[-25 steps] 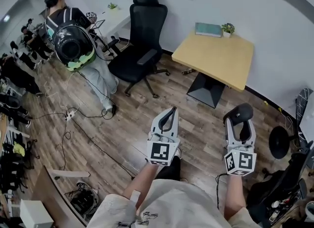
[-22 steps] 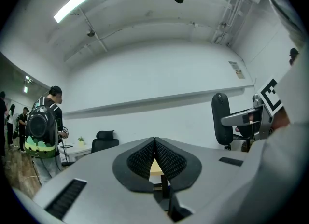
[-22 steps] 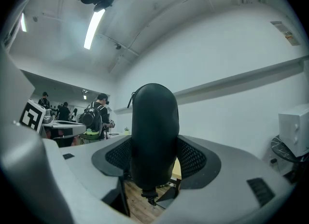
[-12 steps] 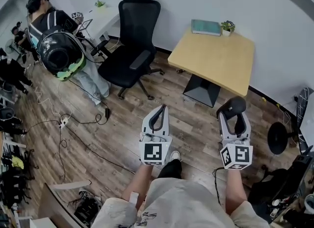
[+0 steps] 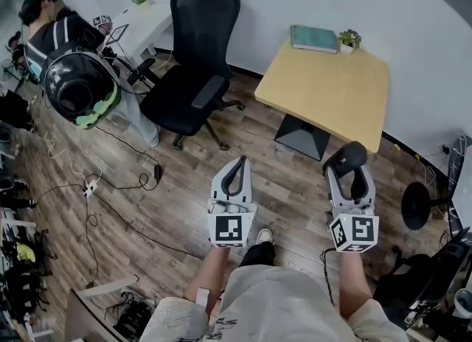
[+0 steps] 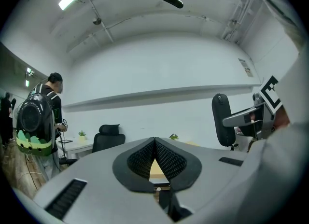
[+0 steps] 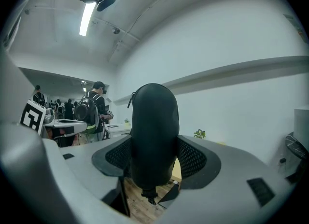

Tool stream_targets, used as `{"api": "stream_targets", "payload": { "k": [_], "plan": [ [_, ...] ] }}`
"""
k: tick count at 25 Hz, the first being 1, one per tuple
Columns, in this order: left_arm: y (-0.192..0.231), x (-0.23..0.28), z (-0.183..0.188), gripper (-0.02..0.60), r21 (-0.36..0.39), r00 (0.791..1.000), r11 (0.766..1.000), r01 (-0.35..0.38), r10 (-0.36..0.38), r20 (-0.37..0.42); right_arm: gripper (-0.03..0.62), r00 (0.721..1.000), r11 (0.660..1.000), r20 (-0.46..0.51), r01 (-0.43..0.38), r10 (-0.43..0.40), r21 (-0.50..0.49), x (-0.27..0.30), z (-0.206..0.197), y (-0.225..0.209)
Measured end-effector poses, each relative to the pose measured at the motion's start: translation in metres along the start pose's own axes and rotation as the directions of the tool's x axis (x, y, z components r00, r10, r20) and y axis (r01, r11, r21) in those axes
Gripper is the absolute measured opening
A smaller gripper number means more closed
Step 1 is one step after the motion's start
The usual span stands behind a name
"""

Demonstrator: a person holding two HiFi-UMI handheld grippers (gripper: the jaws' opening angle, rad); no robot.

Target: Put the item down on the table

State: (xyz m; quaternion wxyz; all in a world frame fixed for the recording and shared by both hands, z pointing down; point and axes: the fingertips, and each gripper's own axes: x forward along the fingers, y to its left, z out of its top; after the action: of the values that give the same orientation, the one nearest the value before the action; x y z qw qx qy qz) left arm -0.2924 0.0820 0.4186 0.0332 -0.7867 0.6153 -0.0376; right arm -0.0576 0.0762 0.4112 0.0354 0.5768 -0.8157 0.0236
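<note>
A black oval zippered case (image 5: 345, 158) stands upright between the jaws of my right gripper (image 5: 348, 171), which is shut on it. In the right gripper view the case (image 7: 154, 131) fills the gap between the mesh pads (image 7: 193, 158) and hides most of what lies ahead. My left gripper (image 5: 237, 171) is held level with it to the left, shut with nothing in it; its pads (image 6: 166, 160) meet at the tips. Both hang over the wooden floor, short of the light wooden table (image 5: 332, 90) ahead on the right.
A green book (image 5: 313, 38) and a small potted plant (image 5: 348, 38) lie at the table's far edge by the white wall. A black office chair (image 5: 195, 75) stands left of the table. A person with a black backpack (image 5: 72, 82) is far left. Cables (image 5: 110, 186) cross the floor.
The head view has swung, so the chair and the person with the backpack drifted left. Both grippers sit slightly higher in view, closer to the table. The right gripper still holds the case.
</note>
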Motion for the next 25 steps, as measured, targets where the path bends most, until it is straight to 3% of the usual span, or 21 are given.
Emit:
{"api": "stream_targets", "payload": {
  "k": [15, 18, 25],
  "plan": [
    [0.03, 0.067, 0.007, 0.008, -0.02, 0.999, 0.999, 0.029, -0.028, 0.039, 0.301, 1.0, 0.999, 0.002, 0.026, -0.026, -0.02, 0.061, 0.018, -0.009],
    [0.029, 0.087, 0.01, 0.008, -0.016, 0.997, 0.999, 0.03, -0.029, 0.067, 0.301, 1.0, 1.0, 0.009, 0.026, -0.026, -0.016, 0.075, 0.018, -0.019],
    [0.015, 0.149, 0.015, 0.008, 0.002, 0.999, 1.0, 0.027, -0.027, 0.042, 0.301, 1.0, 1.0, 0.007, 0.019, -0.019, 0.001, 0.124, 0.019, -0.067]
  ]
}}
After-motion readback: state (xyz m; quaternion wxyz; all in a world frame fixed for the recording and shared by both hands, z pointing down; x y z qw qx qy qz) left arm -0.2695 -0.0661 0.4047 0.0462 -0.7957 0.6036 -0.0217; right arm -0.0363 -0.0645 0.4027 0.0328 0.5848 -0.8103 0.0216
